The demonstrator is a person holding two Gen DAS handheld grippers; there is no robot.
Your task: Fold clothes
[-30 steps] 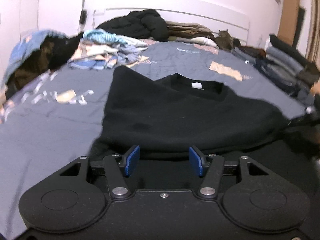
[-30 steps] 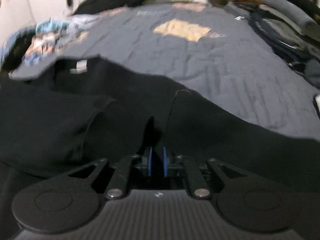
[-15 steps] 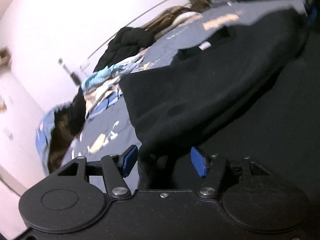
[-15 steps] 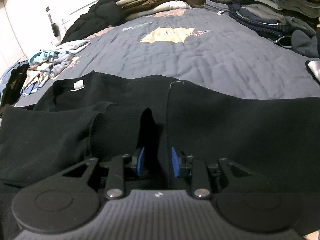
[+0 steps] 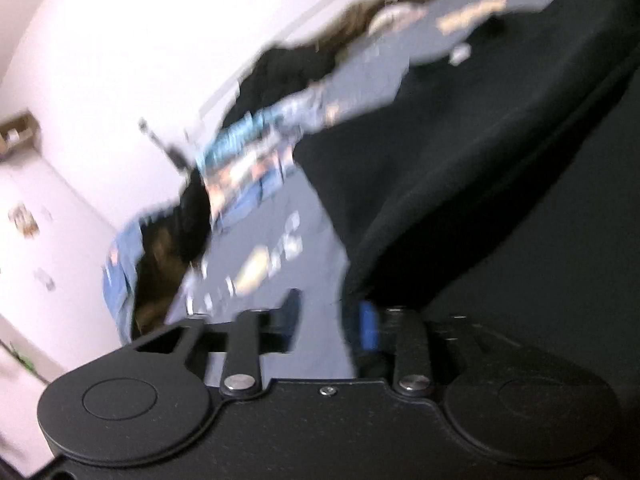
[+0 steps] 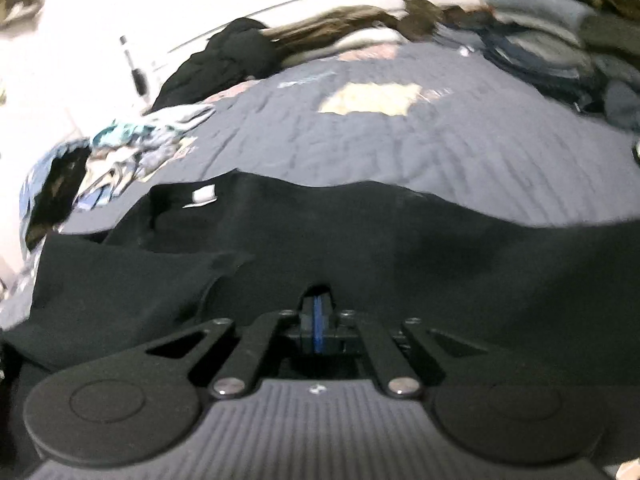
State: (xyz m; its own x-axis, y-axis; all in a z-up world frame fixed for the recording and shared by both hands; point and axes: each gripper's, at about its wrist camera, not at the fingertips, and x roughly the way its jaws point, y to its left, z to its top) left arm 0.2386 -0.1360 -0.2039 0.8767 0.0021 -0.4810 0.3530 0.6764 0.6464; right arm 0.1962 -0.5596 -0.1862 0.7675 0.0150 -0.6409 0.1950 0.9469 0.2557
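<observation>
Black sweatshirt (image 6: 360, 232) lies spread across the near part of the bed (image 6: 400, 140), on a grey-blue quilted cover, neck opening with white label (image 6: 205, 196) toward the left in the right wrist view. One layer of it is folded over at the left, edge running diagonally toward the right tool.

Right tool (image 6: 317, 322): blue pads pressed together with no gap, black fabric bunched right over the tips, so it looks clamped on the sweatshirt's near edge.

Left tool (image 5: 330, 320): view tilted hard and motion-blurred. Jaws stand apart, wide gap between the pads; bedcover shows through the gap. The right-hand blue pad (image 5: 367, 326) sits against a hanging corner of the sweatshirt (image 5: 460, 160); nothing is pinched between the two pads. Fabric drapes up and right from that corner.

Background: loose pile of light blue and patterned clothes (image 6: 132, 148) at the bed's left side, dark jacket (image 6: 228, 64) near the headboard, stacked folded garments (image 6: 552, 44) along the right edge, pale patch (image 6: 372, 98) on the cover mid-bed. White wall (image 5: 120, 60) behind.
</observation>
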